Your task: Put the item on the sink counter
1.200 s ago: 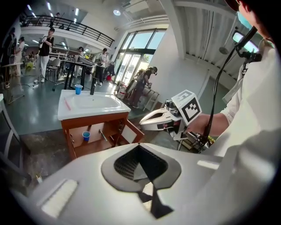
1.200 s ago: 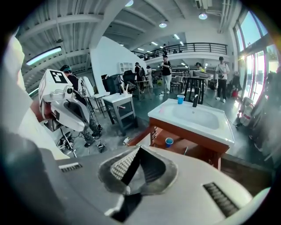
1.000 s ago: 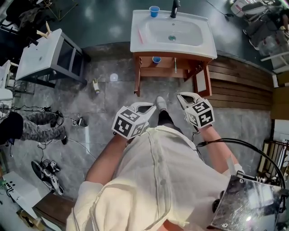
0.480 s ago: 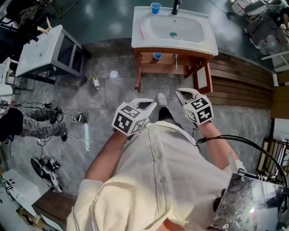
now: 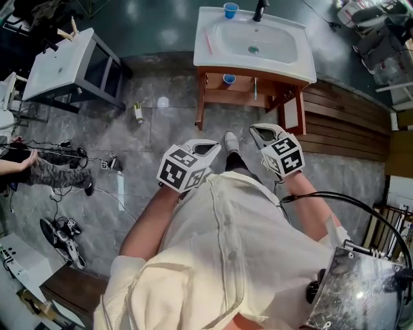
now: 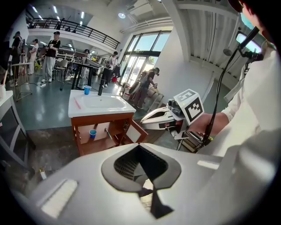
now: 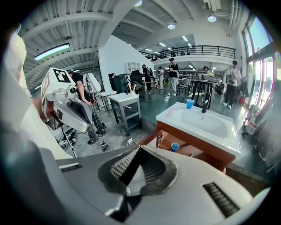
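Note:
A white sink counter (image 5: pixel 206 59) on a wooden cabinet stands ahead of me. On it are a blue cup (image 5: pixel 230 9), a black faucet (image 5: pixel 261 9) and a thin pink stick (image 5: pixel 208 40). A second blue cup (image 5: pixel 229 79) sits on the open shelf below; it also shows in the gripper views (image 6: pixel 92 133) (image 7: pixel 175 146). A small bottle (image 5: pixel 137 114) lies on the stone floor left of the cabinet. My left gripper (image 5: pixel 216 149) and right gripper (image 5: pixel 256 131) hover at chest height, well short of the sink. Both are shut, with nothing between them.
A grey side table (image 5: pixel 64 71) stands at the far left. Cables, gear and a person's legs (image 5: pixel 51 174) lie on the floor at the left. Wooden decking (image 5: pixel 342 122) runs along the right, and a cabinet door (image 5: pixel 288 116) hangs open.
The sink has drifted slightly right and up in the head view. Both grippers keep their place in front of my chest, still shut. The person at the left has shifted.

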The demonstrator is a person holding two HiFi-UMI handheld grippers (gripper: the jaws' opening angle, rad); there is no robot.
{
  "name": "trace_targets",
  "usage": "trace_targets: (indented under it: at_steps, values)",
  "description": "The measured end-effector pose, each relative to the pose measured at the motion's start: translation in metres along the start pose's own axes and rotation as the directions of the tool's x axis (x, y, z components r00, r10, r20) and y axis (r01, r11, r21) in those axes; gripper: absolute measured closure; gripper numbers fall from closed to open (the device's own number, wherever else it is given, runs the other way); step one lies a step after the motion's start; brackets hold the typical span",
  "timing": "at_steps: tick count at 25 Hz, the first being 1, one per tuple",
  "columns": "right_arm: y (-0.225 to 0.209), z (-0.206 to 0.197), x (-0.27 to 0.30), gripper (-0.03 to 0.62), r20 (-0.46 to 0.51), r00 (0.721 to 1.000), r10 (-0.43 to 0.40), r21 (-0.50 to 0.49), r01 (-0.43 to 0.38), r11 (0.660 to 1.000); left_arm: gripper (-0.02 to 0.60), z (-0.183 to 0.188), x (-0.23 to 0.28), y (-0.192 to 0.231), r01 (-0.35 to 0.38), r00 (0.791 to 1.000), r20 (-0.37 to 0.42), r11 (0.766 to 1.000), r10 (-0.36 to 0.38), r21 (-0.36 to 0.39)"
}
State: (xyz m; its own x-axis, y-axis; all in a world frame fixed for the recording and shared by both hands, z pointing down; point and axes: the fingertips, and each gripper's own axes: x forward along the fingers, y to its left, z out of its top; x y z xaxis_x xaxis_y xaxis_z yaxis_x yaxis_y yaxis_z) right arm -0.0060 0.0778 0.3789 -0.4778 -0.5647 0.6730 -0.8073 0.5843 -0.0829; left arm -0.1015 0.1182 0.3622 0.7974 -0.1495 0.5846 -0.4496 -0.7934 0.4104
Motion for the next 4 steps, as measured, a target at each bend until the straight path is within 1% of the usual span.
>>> trace_targets:
  at_steps: [4]
  values:
    - [0.0,0.005,0.0066,0.589,0.002,1.0,0.009,-0.01,-0.009,1.0,0.575,0.0012,-0.0014,0.0066,-0.002,1.0,-0.002,1.0,0.002,0.001]
